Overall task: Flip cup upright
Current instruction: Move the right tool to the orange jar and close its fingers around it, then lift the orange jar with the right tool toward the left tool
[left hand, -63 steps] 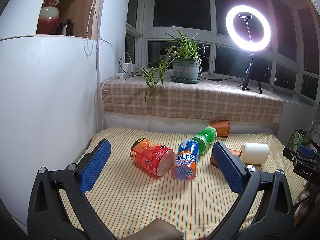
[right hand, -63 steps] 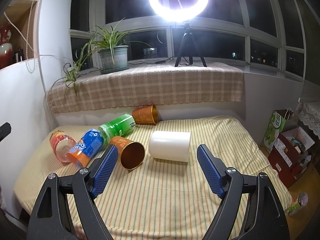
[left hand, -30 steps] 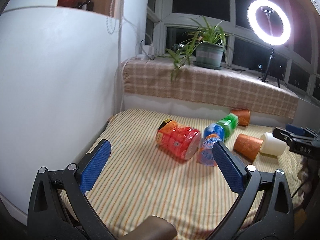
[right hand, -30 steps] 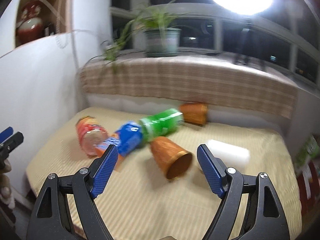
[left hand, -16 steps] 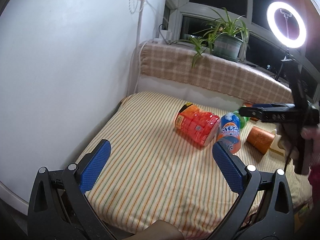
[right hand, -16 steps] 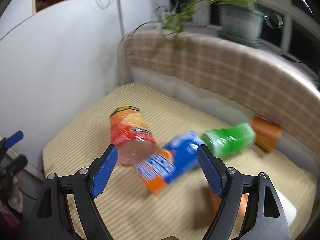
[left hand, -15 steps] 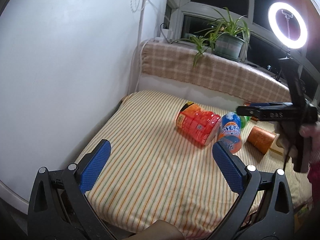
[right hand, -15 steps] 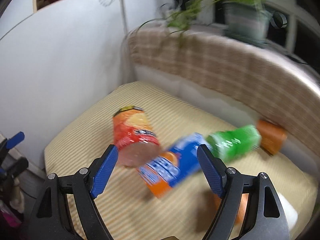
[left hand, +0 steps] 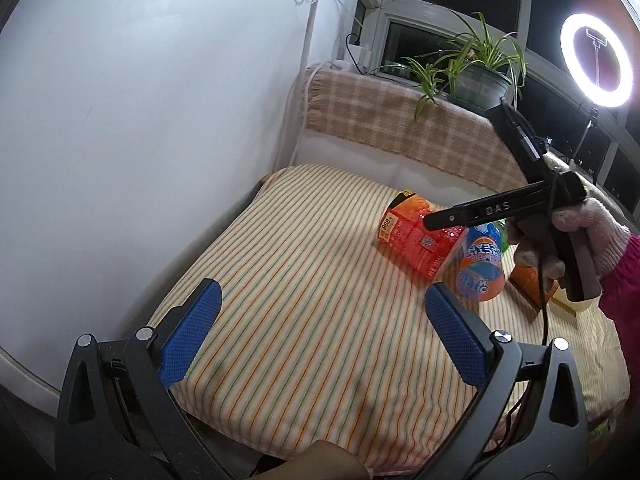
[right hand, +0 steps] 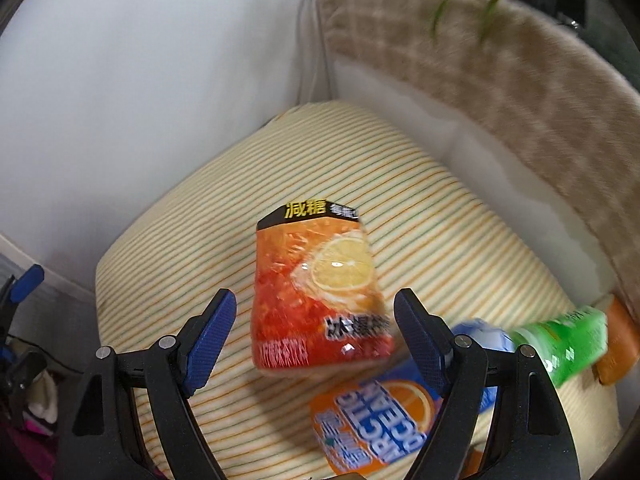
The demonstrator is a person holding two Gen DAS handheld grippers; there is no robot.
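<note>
A red-orange cup (right hand: 320, 296) with a lemon picture lies on its side on the striped cushion (right hand: 200, 216). My right gripper (right hand: 316, 340) is open, its blue pads on either side of the cup's lower end, not touching it. In the left wrist view the same cup (left hand: 416, 240) lies at mid right, with the right gripper's black body (left hand: 500, 210) hovering over it. My left gripper (left hand: 320, 332) is open and empty above the cushion's near part (left hand: 300, 300).
A blue-orange cup (right hand: 376, 412), a green cup (right hand: 560, 344) and an orange cup (right hand: 618, 348) lie on their sides to the right. A white wall stands at the left. A checked cloth covers the sill behind, with a plant (left hand: 476, 68) and ring light (left hand: 596, 60).
My right gripper has swung left and down from the orange cup to the red-orange cup, which now sits between its pads. My left gripper has drawn back and turned left.
</note>
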